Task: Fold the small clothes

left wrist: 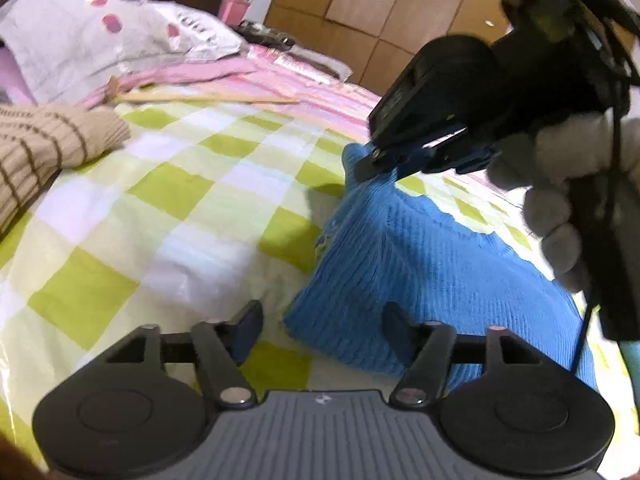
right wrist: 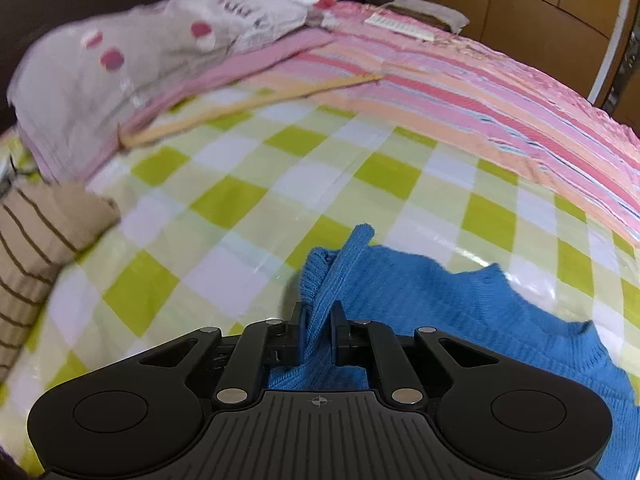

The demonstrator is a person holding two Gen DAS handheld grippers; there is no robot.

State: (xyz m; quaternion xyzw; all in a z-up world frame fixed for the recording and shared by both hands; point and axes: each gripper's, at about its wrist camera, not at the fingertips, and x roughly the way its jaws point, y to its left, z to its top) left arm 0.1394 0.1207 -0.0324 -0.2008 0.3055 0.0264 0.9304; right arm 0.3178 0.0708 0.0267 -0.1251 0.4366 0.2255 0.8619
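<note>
Blue knit (right wrist: 420, 300) fold clamped in right tool (right wrist: 320, 332), hem cut off; left tool (left wrist: 320, 320) apart.

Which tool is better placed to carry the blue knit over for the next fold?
Right. The right tool is already shut on a raised edge of the blue knit; the left tool is open, gripping nothing.

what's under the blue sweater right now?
The blue knit sweater lies on the green-and-white checked sheet, which shows on all open sides. The right gripper pinches up a fold of it. Whatever is beneath the knit itself is covered.
</note>
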